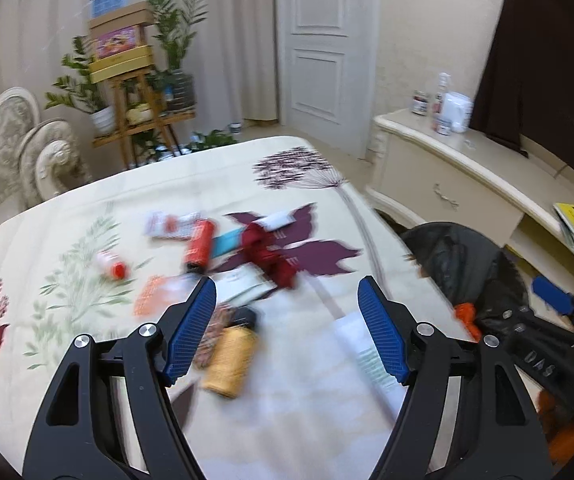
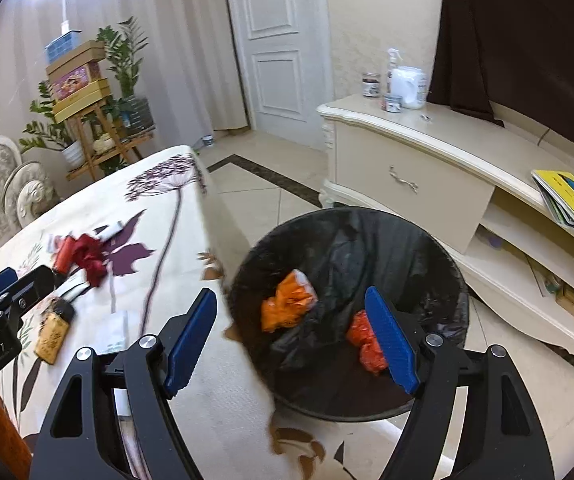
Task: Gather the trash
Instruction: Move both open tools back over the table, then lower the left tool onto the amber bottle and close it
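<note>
Left gripper (image 1: pixel 287 304) and right gripper (image 2: pixel 291 316) both stand apart, empty; right gripper above the lined bin (image 2: pixel 453 280).

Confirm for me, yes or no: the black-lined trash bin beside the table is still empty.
No: in the right wrist view the trash bin already holds an orange wrapper and a red wrapper on its black liner.

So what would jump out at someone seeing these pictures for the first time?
Probably the litter scattered mid-table on the flowered tablecloth: a red can, a dark red wrapper, a yellow bottle nearer the camera. Next, the black-lined bin on the floor beside the table, with orange and red wrappers already inside. The open left gripper frames the table, the open right gripper the bin.
</note>
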Available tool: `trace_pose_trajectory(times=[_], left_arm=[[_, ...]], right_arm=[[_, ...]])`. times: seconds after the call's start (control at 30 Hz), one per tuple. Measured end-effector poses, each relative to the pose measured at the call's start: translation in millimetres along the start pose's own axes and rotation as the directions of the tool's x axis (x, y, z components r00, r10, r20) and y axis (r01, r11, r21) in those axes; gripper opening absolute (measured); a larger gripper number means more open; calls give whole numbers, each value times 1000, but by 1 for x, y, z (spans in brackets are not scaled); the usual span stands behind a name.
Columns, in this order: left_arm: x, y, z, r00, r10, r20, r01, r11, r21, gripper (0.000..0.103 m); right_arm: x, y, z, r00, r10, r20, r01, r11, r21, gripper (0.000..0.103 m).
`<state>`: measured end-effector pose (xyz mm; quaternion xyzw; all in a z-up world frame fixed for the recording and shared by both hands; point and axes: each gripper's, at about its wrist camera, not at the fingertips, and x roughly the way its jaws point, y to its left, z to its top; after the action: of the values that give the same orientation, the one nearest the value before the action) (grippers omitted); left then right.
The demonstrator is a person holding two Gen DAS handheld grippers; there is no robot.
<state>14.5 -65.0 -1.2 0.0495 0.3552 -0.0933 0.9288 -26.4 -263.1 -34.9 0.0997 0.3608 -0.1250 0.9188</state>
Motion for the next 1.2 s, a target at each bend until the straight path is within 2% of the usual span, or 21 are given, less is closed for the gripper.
trace_pose_trajectory(times=[0.23,0.6,0.93,1.2], left_arm=[[-4,46,-19,996,80,-28,-81,996,-31,72],[-2,82,-45,992,102,-77,-107,992,-71,72],[22,78,-47,984,113,-140,-119,992,-37,72],[26,62,-46,985,77,-152,-81,996,-24,72]], right_arm=[[-6,37,-9,999,51,-16,-52,997,-61,74],[-8,96,-27,992,109,-65,-118,978,-172,70],[-7,103,-27,992,106,-71,-117,976,-181,70],[-2,96,-27,992,103,-78,-115,980,-160,70]])
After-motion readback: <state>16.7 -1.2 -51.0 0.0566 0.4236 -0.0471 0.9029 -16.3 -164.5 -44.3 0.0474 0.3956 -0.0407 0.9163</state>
